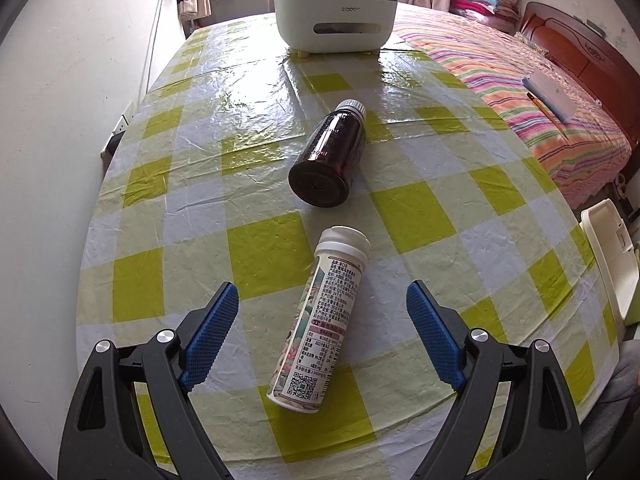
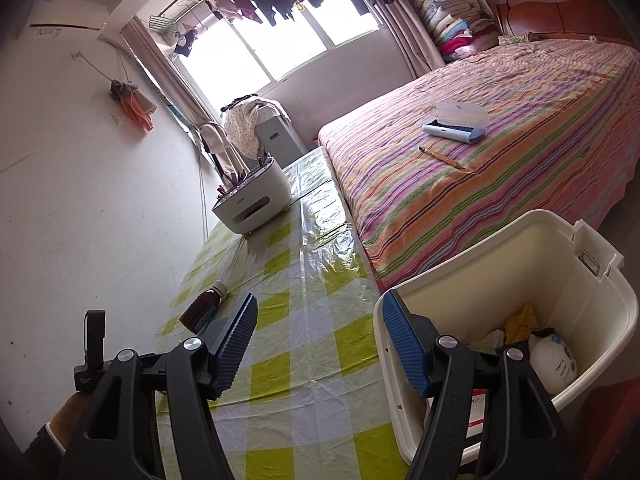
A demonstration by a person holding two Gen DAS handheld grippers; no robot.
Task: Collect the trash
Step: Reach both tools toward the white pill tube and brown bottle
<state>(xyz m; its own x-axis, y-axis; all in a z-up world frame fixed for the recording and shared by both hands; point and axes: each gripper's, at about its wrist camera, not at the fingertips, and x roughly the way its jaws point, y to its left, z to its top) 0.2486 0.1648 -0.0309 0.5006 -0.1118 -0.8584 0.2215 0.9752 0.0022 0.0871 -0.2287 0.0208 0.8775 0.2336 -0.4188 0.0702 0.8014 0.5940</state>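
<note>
1. Two pieces of trash are lying on the checked tablecloth [image 1: 264, 248] ahead of the left gripper [image 1: 322, 304], whose jaws are standing wide and holding nothing.
2. Between and just beyond its blue pads [image 1: 212, 332], the white tube [image 1: 320, 320] is lying on its side, cap pointing away. It is looking light, stiff and smooth, likely to roll; gripping across the mid-body seems best.
3. Farther ahead, the brown bottle [image 1: 330, 152] is lying base toward the tongs. It is probably heavier, slick and perhaps breakable.
4. To the right, the right gripper [image 2: 318, 314] is hovering wide and empty, with the white bin [image 2: 500, 276] just beside its right finger, already holding scraps.
</note>
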